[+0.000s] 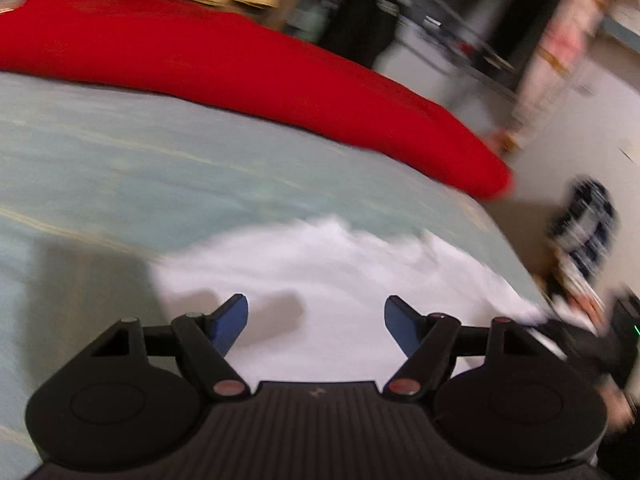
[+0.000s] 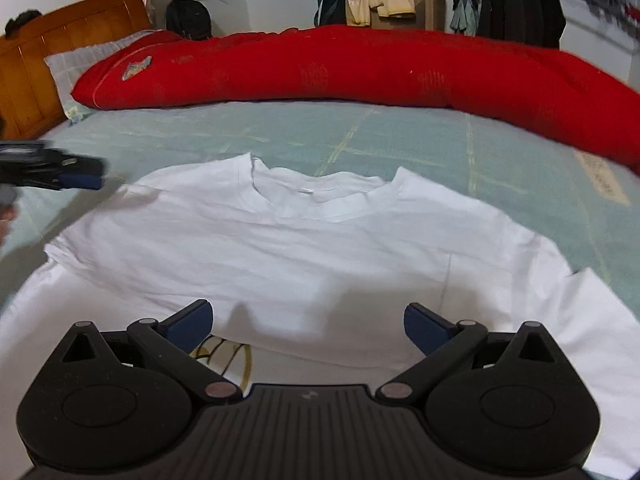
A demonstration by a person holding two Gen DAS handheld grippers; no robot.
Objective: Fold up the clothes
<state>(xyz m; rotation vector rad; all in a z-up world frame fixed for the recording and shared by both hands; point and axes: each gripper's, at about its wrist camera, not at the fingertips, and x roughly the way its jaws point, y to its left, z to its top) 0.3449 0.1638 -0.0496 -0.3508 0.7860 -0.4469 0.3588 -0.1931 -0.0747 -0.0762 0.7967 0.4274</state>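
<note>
White T-shirt (image 2: 304, 240) is lying spread on the bed, neckline (image 2: 316, 194) pointing toward the far side, lower part folded over w/ a yellow print (image 2: 224, 360) showing at the near edge, just beside the rt gripper's left finger. Fabric is wrinkled across the chest; a sleeve is reaching out on the right of the rt wrist view. In the left wrist view the same shirt (image 1: 320, 264) is being seen blurred, lying at the bed's corner.

Rt gripper (image 2: 308, 322) is being held over the shirt's near portion, blue fingers (image 2: 192, 322) standing wide apart, nothing between them but cloth below; contact w/ the cloth can't be told. Left gripper (image 1: 316, 326) is also being held w/ fingers (image 1: 230, 326) spread wide, nothing clamped, shirt lying beneath. From the rt wrist view the left gripper (image 2: 60, 172) is being seen at the left edge, blurred, near the shirt's left shoulder, over the sheet.

Bed sheet (image 2: 400, 136) is pale green w/ thin yellowish lines. Red quilt (image 2: 360, 68) is lying rolled along the far side, well apart from the shirt. Wooden headboard (image 2: 44, 64) and a pillow (image 2: 76, 64) are sitting at far left. Beyond the bed: black backpack (image 2: 188, 18), cardboard box (image 2: 428, 4), dark clothes hanging (image 2: 520, 0).
</note>
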